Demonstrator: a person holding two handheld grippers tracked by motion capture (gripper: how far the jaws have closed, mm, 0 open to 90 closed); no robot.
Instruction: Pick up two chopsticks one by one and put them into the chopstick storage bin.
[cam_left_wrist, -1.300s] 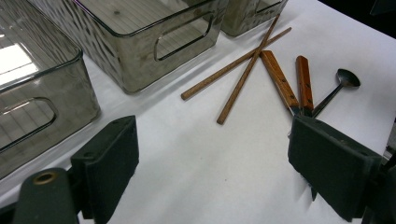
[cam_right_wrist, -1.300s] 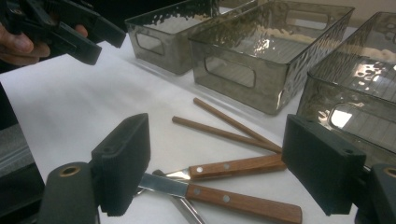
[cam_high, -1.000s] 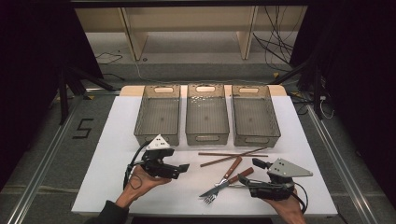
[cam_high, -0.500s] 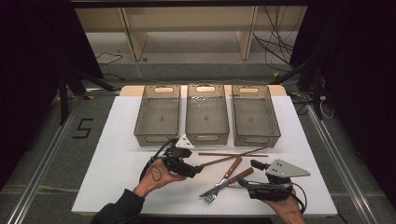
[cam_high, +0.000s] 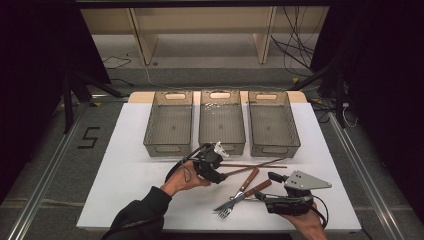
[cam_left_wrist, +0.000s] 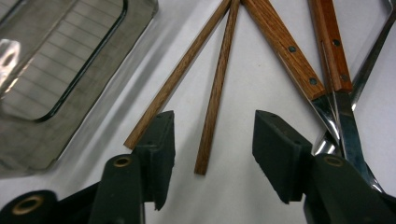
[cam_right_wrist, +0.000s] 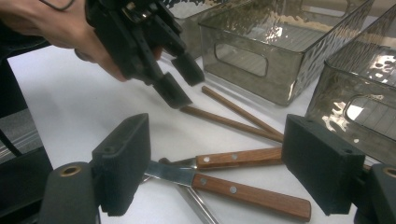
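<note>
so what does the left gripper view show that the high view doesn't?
Left gripper view: the left gripper jaws, which have just been closing, straddle one chopstick end, pads not touching it. High view: three bins, the right gripper, the person's sleeve. Both: the chopsticks, the wooden-handled cutlery, a bin.

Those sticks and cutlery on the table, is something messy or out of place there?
Somewhat. The two chopsticks, knife and fork lie crossed in a loose heap on the white table, while the three bins behind stand in a tidy row. Nothing looks spilled or broken.
</note>
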